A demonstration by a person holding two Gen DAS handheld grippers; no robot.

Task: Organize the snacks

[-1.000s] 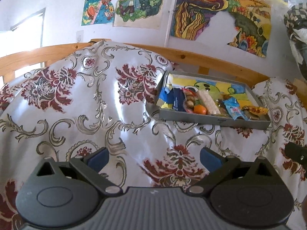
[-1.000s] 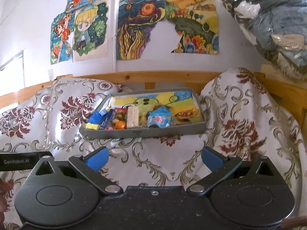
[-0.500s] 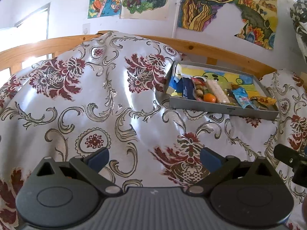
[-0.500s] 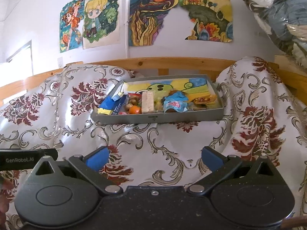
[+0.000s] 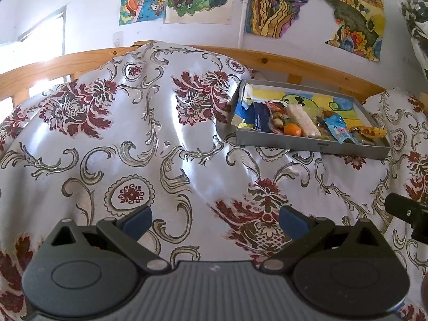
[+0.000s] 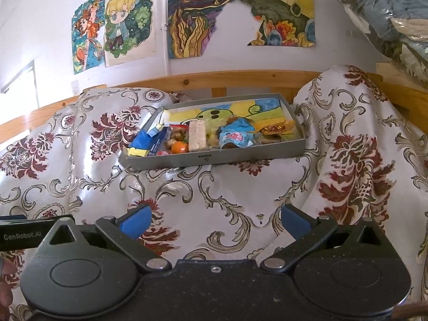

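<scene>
A shallow grey tray rests on the floral cloth and holds several snacks: a small orange, a pale wrapped bar, a dark blue packet, a light blue pouch and a yellow-orange wrapper. My right gripper stands open, well short of the tray's front wall, nothing between its fingers. My left gripper is open too, over bare cloth, with the tray ahead and to its right.
The shiny white cloth with red flowers drapes over humps on both sides of the tray. A wooden rail runs behind it, with drawings on the wall above. A bag of bundled clothes hangs at upper right. The other gripper's black body shows at the right edge.
Both views have tilted downward and drawn a little back, so the tray sits higher and further away in view. Both grippers stay open; nothing was picked up.
</scene>
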